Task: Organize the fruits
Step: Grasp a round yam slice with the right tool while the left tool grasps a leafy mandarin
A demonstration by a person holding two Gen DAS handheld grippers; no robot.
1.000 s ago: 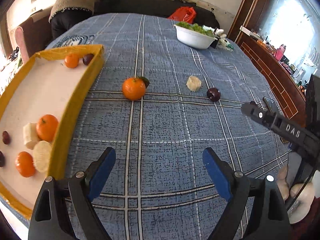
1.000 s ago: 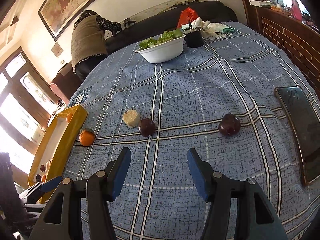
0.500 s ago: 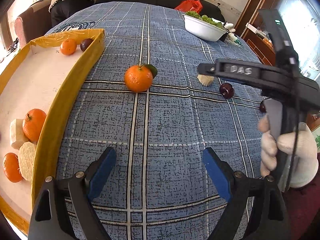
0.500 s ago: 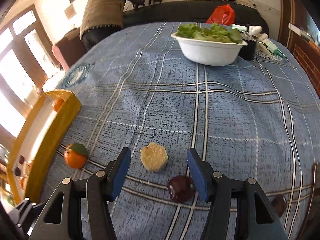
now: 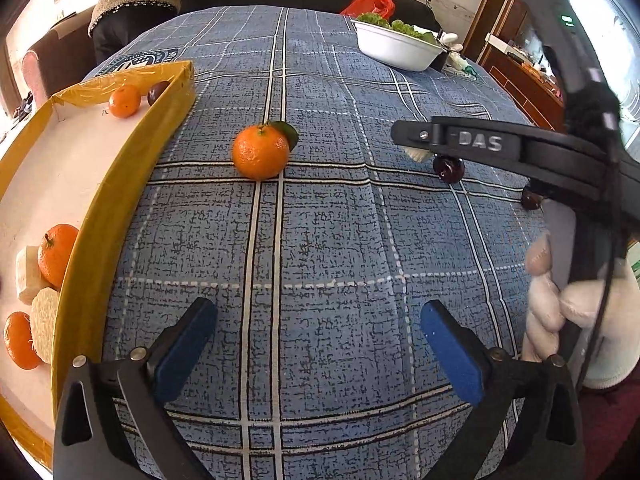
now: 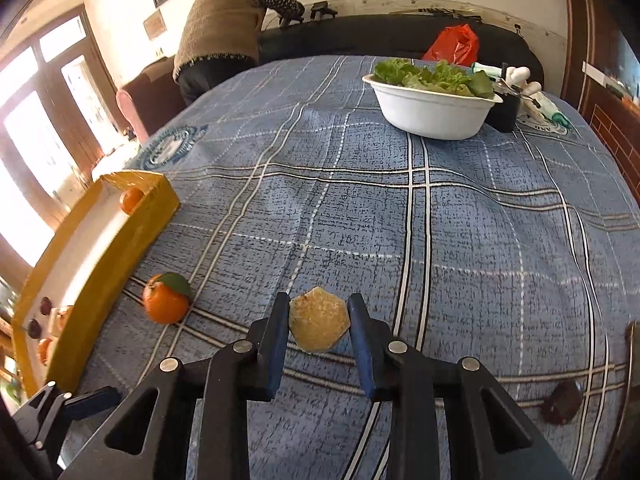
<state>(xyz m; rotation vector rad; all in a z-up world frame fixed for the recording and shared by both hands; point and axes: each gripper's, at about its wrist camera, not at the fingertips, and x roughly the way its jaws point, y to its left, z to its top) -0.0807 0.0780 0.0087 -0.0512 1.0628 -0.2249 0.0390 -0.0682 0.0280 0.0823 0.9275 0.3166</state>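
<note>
**Caller:** Now, from the left wrist camera, the left gripper hangs over bare blue plaid tablecloth, its jaws spreading wider this very moment with nothing between them. A tangerine with a green leaf sits out on the cloth, well ahead of the blue pads.

**Partner:** And the yellow tray on the left?

**Caller:** Loaded already. Tangerines, pale cut pieces and a dark fruit lie on its white floor. Over on the right, a gloved hand grips the handle of the right gripper, whose black arm crosses the frame. A dark plum peeks out just under that arm, and a second dark fruit lies nearer the hand.

**Partner:** Switching to the right wrist camera?

**Caller:** Right gripper down at the cloth, jaws closing around a pale hexagonal fruit slice. The left pad looks to be touching the slice's edge, the right pad sits just beside it. I can't call a firm clamp.

**Partner:** Surroundings?

**Caller:** The leafy tangerine lies to the left, between slice and tray. A dark fruit rests far right near the frame's edge. At the far end stands a white bowl of lettuce, and a person in a brown vest bends over beyond the table.
</note>
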